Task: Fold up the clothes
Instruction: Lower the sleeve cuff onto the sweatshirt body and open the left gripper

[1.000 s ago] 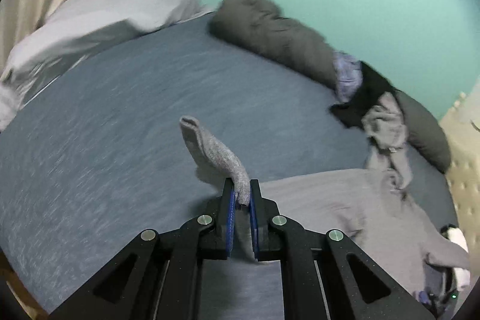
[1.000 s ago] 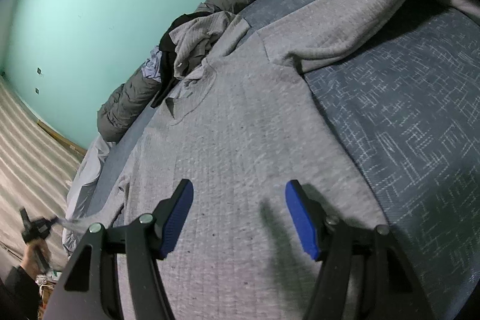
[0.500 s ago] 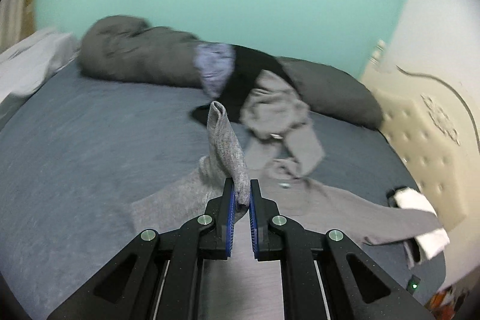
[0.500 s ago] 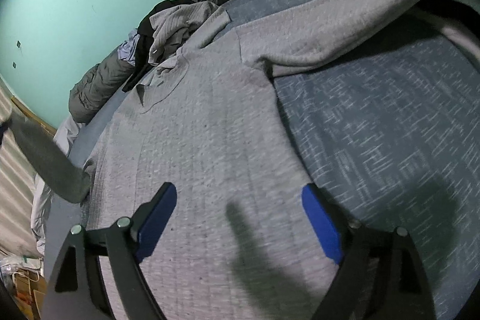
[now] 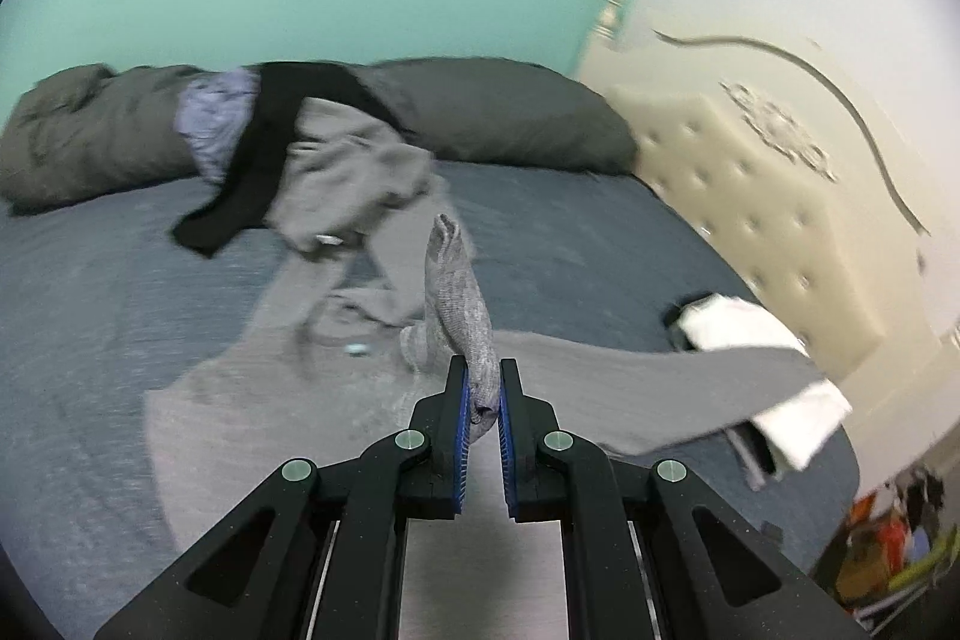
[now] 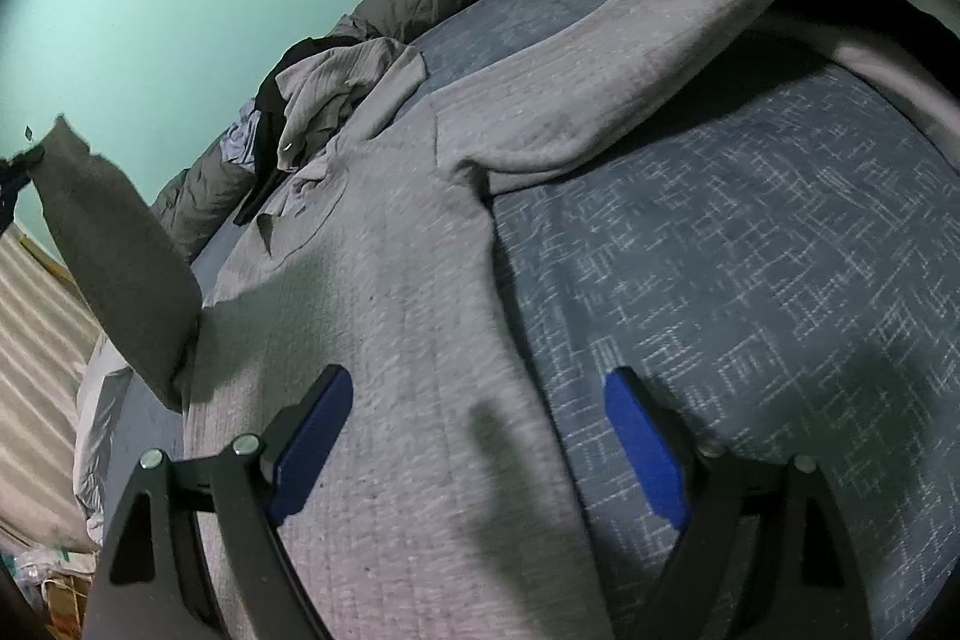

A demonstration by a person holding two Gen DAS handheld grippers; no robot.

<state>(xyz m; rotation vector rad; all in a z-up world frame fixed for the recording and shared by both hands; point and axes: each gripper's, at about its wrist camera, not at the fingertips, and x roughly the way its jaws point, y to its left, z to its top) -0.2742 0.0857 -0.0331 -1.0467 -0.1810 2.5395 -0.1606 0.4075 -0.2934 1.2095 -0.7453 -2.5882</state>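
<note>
Sleeve (image 5: 462, 304) swung inward over grey sweater (image 6: 372, 340) | left gripper (image 5: 482, 394) clamped on cuff; right gripper (image 6: 480, 436) apart, hovering | lay sleeve flat, straight across chest.

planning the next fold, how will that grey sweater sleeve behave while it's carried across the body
Probably floppy: the sleeve sags from the left gripper and hangs limp in the right wrist view. It looks thick, so likely little slip. The sweater body lies flat, so dragging may bunch it.
</note>
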